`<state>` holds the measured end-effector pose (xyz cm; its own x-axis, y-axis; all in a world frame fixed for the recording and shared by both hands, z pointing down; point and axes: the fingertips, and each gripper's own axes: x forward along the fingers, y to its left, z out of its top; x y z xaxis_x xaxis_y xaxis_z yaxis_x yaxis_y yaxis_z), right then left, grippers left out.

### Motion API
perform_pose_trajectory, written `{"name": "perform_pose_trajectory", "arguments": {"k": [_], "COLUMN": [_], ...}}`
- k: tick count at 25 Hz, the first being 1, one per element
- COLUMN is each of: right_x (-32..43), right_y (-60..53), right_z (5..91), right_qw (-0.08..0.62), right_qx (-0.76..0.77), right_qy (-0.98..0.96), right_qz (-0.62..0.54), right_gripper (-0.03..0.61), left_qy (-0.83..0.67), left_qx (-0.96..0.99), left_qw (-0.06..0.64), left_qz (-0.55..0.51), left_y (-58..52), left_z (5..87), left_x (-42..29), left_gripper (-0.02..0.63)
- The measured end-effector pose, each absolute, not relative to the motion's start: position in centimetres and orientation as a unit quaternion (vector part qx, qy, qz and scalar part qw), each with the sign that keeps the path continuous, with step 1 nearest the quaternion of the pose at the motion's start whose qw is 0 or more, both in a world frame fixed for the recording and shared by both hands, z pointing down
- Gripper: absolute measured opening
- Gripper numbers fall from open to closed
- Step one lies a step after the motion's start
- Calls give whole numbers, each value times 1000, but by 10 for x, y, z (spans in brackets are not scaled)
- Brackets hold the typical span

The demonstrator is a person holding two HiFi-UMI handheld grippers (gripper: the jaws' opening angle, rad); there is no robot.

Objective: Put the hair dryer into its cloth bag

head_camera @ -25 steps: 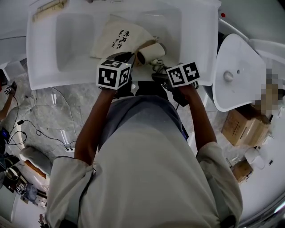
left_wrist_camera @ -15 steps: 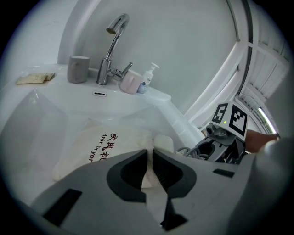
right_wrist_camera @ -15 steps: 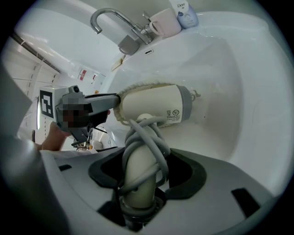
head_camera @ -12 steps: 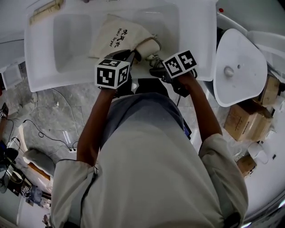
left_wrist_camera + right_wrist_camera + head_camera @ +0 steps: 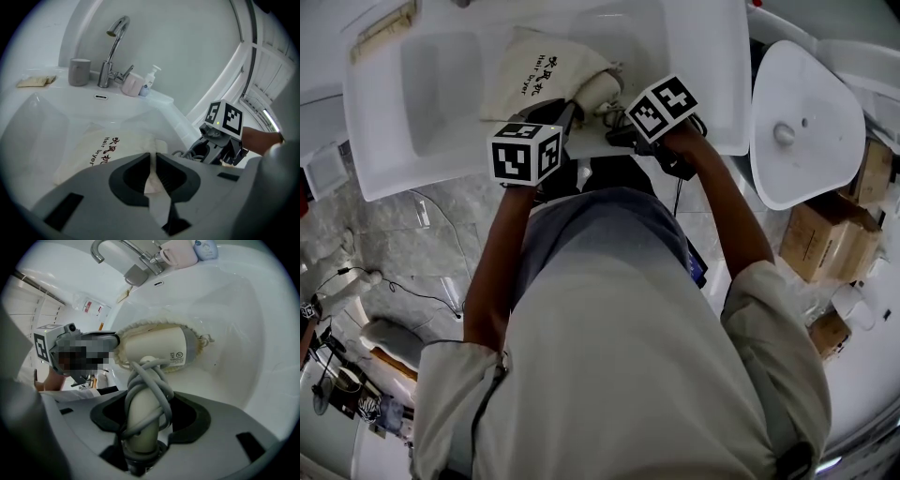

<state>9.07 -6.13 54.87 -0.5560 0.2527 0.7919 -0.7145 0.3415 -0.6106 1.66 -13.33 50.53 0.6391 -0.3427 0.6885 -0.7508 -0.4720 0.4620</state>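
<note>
A cream cloth bag (image 5: 534, 73) with dark print lies in the white sink basin (image 5: 441, 84). My left gripper (image 5: 153, 161) is shut on the edge of the bag's mouth, and a fold of cloth (image 5: 157, 197) runs between its pads. My right gripper (image 5: 145, 399) is shut on the handle of the cream hair dryer (image 5: 159, 348), which has its grey cord (image 5: 150, 376) wound round it. The dryer's barrel lies across the bag's frayed mouth (image 5: 140, 329), partly inside. In the head view the dryer (image 5: 595, 91) shows between the two marker cubes.
At the back of the sink stand a chrome faucet (image 5: 112, 47), a grey cup (image 5: 79, 71), a pink cup (image 5: 131, 85) and a small pump bottle (image 5: 151, 79). A white toilet lid (image 5: 802, 122) is to the right, with cardboard boxes (image 5: 825, 234) beyond it.
My right gripper has moved up and left toward the bag, carrying the dryer's barrel further into the bag's mouth. The left gripper has kept its hold in the same place.
</note>
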Motion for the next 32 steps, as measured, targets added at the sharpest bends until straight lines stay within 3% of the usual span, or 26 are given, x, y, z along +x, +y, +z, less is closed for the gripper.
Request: {"name": "perform_pose_trajectory", "arguments": {"k": [32], "right_x": [69], "right_y": [-89], "right_z": [563], "right_qw": [493], "right_qx": [151], "right_qy": [-695], "right_qz": [501], "right_gripper": [252], "left_qy": [-328], "left_qx": [823], "left_qw": [387], "left_qz": [253], "left_y": [-119], "left_z": [500], "left_x": [15], "left_gripper": [44]}}
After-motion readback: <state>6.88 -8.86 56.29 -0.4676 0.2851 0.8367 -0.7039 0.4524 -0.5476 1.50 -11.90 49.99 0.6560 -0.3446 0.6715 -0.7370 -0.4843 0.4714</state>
